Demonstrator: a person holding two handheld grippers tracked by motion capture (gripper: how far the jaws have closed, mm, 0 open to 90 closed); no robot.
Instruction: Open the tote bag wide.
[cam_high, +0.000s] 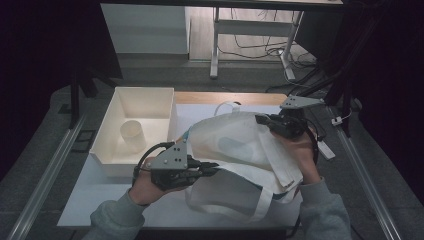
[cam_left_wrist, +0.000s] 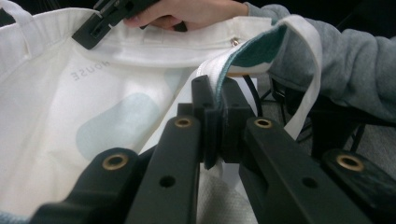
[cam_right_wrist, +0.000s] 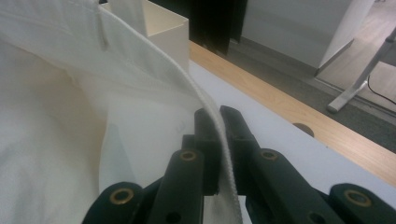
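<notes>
So we have the bag (cam_high: 235, 150) pinched at its rim by both shut grippers, left (cam_high: 212, 165) and right (cam_high: 263, 120), held open over the desk's (cam_high: 100, 200) middle, while the cup (cam_high: 132, 134) in the bin (cam_high: 111, 159) at the left edge remains unpacked.

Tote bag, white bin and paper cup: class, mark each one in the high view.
tote bag (cam_high: 235, 145), high view, on its printed front panel.
white bin (cam_high: 142, 95), high view, on its far wall.
paper cup (cam_high: 132, 134), high view, on its side, inside the bin.
</notes>
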